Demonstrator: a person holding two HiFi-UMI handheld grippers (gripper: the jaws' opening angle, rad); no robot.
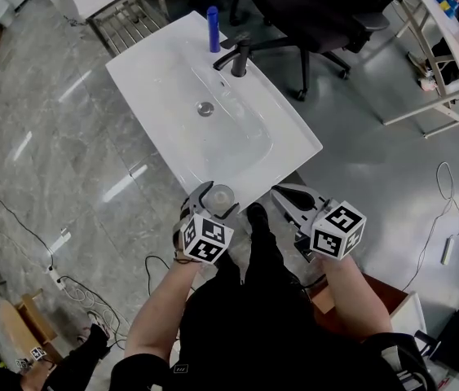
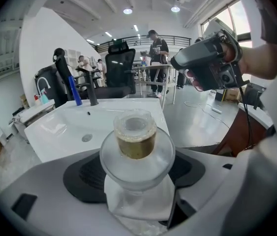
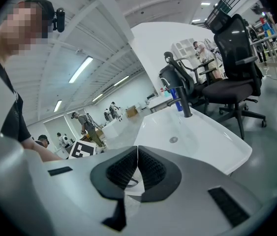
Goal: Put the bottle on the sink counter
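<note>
My left gripper [image 1: 215,195] is shut on a small clear bottle [image 1: 222,194] just off the near edge of the white sink counter [image 1: 294,141]. In the left gripper view the bottle [image 2: 136,136] points away from me, with a frosted cap and amber contents, clamped between the dark pads [image 2: 86,173]. My right gripper [image 1: 282,192] hovers beside it to the right, shut and empty. In the right gripper view its pads [image 3: 150,171] meet, and the sink counter [image 3: 212,136] lies beyond them.
A blue bottle [image 1: 213,28] and a black faucet [image 1: 237,58] stand at the counter's far edge, and the drain [image 1: 205,108] is in the basin. A black office chair [image 1: 311,15] stands behind the counter. Cables [image 1: 445,194] trail on the grey floor.
</note>
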